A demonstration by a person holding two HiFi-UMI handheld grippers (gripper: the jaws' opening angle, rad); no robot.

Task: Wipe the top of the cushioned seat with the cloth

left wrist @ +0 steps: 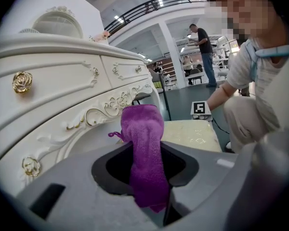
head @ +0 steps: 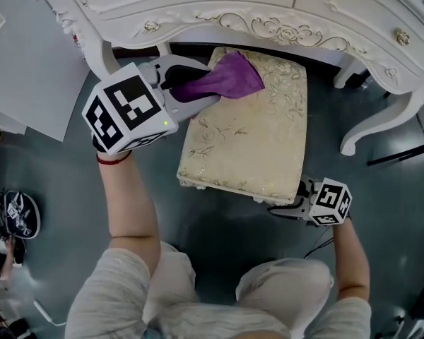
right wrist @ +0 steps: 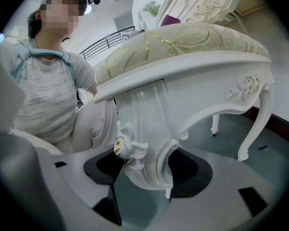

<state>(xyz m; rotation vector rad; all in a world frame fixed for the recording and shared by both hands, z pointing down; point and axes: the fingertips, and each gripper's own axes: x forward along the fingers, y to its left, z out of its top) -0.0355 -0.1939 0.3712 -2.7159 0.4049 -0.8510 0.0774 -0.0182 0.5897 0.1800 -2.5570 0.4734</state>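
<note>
Between the fingers of the left gripper [left wrist: 147, 179] the purple cloth [left wrist: 143, 143] is held. The jaws are closed tight on its gathered length, so that a short tail hangs back behind them and the larger bunch stands out beyond the fingertips. That bunch is seen in the head view lying on the far left corner of the cushioned seat [head: 254, 140], just beside the overhanging edge of the dressing table [head: 268, 13]. The grip is judged to be taken well back on the cloth so that a soft pad, not the fingers, meets the fabric. Ahead of and to the right of the fingertips, nearly the whole patterned top is exposed, so the wiping is judged to be at or near its start, with strokes toward the near edge called for. The right gripper [right wrist: 144, 177] is set low at the near right corner of the seat. Its jaws are shut on the carved leg [right wrist: 144, 143], which fills the space between them. This hold is judged to steady the seat against sliding on the floor [head: 198, 217] under the wiping pressure. A risk is noted that the fingers may strike the dressing table, which stands close above them.
</note>
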